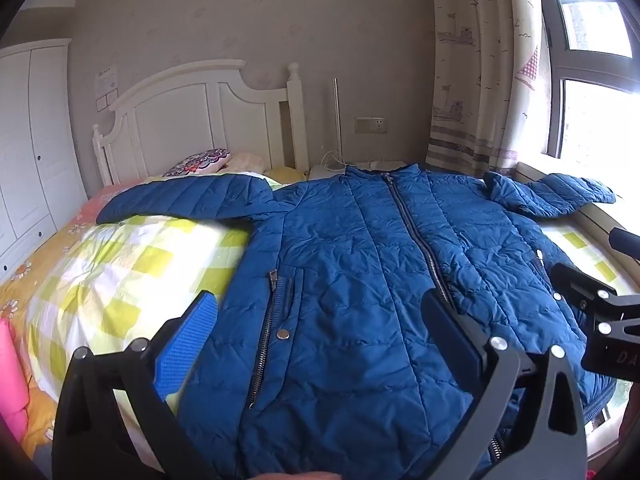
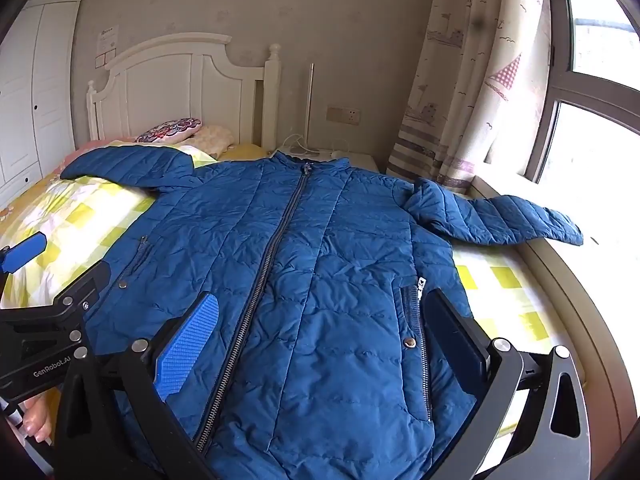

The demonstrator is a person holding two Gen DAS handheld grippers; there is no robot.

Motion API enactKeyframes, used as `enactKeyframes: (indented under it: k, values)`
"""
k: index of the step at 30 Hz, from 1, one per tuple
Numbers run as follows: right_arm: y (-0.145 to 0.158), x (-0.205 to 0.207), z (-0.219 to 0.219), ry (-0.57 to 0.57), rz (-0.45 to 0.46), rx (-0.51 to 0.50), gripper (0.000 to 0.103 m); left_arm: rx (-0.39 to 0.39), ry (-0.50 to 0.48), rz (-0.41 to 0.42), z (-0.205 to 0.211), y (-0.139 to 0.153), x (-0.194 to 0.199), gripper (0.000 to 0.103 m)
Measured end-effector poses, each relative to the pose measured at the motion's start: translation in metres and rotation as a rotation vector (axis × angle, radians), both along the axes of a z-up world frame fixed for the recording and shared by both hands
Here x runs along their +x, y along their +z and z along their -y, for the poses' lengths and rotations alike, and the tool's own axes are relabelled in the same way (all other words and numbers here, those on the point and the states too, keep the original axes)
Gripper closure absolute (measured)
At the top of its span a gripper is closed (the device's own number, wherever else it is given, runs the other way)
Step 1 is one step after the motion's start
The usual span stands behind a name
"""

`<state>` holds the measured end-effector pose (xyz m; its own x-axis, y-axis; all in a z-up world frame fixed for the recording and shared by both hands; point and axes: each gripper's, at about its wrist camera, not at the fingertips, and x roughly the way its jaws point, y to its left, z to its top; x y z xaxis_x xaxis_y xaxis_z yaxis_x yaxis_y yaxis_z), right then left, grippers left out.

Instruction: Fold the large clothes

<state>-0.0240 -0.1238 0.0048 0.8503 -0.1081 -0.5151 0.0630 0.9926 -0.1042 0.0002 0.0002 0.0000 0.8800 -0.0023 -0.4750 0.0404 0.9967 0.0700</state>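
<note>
1. Blue quilted jacket (image 1: 360, 264) lies flat on the bed (image 1: 120, 264), zipped, front side up; collar toward the headboard (image 1: 200, 108) at 12 o'clock, hem toward the viewer at 6 o'clock.
2. Long axis follows the zip (image 2: 276, 248), 12 to 6; sleeves are spread out, left sleeve (image 1: 180, 196) toward 10 o'clock, right sleeve (image 2: 500, 220) toward 2 o'clock, its cuff reaching the window ledge (image 2: 560, 280).
3. Left hand-held gripper (image 1: 320, 320) has its jaws spread wide, nothing between the pads; it hangs above the hem on the left pocket side.
4. Right hand-held gripper (image 2: 320, 328) is likewise spread and empty; it sits over the hem near the right pocket (image 2: 416, 344).
5. Judgement: folding not begun; each sleeve lies up and outward from the gripper on its own side, so left takes 10 o'clock, right takes 2 o'clock.
</note>
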Motion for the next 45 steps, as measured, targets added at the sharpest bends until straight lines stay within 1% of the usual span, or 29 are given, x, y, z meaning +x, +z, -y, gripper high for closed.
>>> enactKeyframes:
  k: [8, 9, 15, 16, 18, 32, 45]
  values:
    - [-0.001, -0.001, -0.003, 0.001, -0.003, 0.000, 0.004, -0.006, -0.010, 0.013, -0.002, 0.001, -0.002, 0.002]
    - [-0.002, 0.000, -0.001, 0.006, -0.005, 0.000, 0.004, -0.005, 0.002, 0.001, -0.006, -0.003, -0.001, 0.002]
    - [-0.002, -0.005, -0.004, 0.007, -0.006, 0.006, 0.004, -0.008, 0.004, 0.002, -0.015, -0.006, -0.001, 0.002]
    - [0.000, -0.002, -0.003, 0.009, -0.011, 0.009, 0.004, -0.007, 0.006, 0.000, -0.008, -0.007, -0.001, 0.002]
    - [-0.002, -0.001, -0.002, 0.010, -0.013, 0.012, 0.004, -0.009, 0.010, -0.004, -0.006, -0.003, -0.003, 0.002]
    - [-0.006, 0.001, -0.003, 0.022, -0.032, 0.023, 0.004, -0.023, 0.022, -0.016, -0.011, -0.002, -0.003, 0.002]
    - [-0.007, 0.001, -0.004, 0.025, -0.040, 0.029, 0.004, -0.014, 0.029, -0.013, -0.011, -0.001, -0.004, 0.002]
